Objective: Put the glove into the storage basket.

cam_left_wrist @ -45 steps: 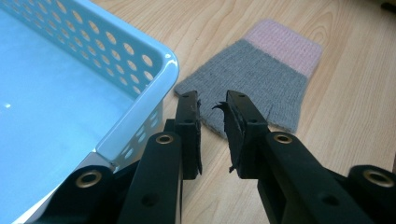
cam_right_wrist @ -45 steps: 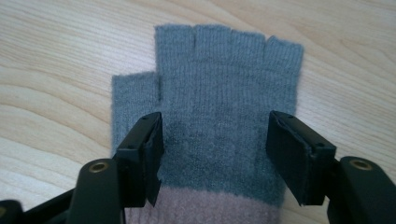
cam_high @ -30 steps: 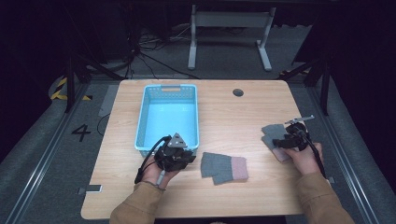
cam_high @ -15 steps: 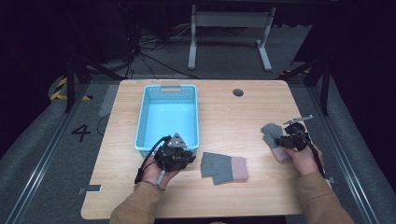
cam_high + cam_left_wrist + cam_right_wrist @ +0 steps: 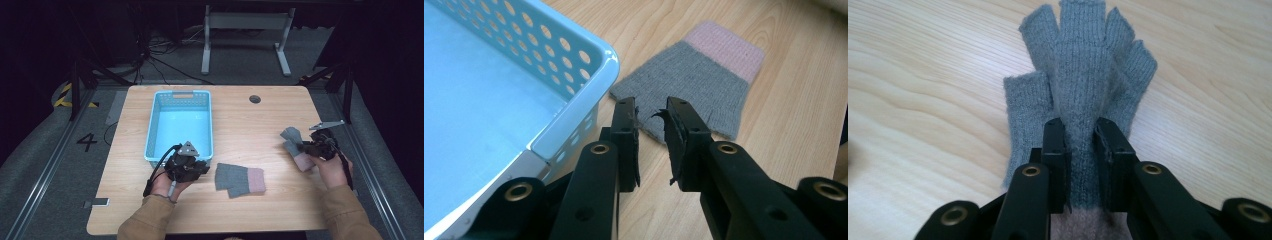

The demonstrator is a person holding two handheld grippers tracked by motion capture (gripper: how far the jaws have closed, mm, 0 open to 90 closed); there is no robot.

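The right gripper (image 5: pixel 1082 131) is clamped on a grey knitted glove (image 5: pixel 1083 75), its jaws having just been closing, with a fold of the wool pinched up between the pads just above the pink cuff. The glove is seen far to the right of the blue basket (image 5: pixel 156 125), near the table's (image 5: pixel 250 215) right edge, and its fingerless stubs are fanned out ahead of the jaws. It is judged to be light, soft and limp: no stiffness is offered by the knit, so the fingers can be expected to droop once it is lifted. The ribbed yarn looks grippy rather than slippery, and nothing fragile is at stake. A pinch through the palm, as taken here, is judged sound; a hold at the thicker cuff would serve equally.

The left gripper (image 5: pixel 651 116) is held nearly closed with nothing between its jaws, beside the basket's near right corner. A second glove (image 5: pixel 704 85) of the same grey knit and pink cuff is lying flat just right of that corner. The basket is of smooth, hard plastic with perforated walls, and the table is of pale wood grain.
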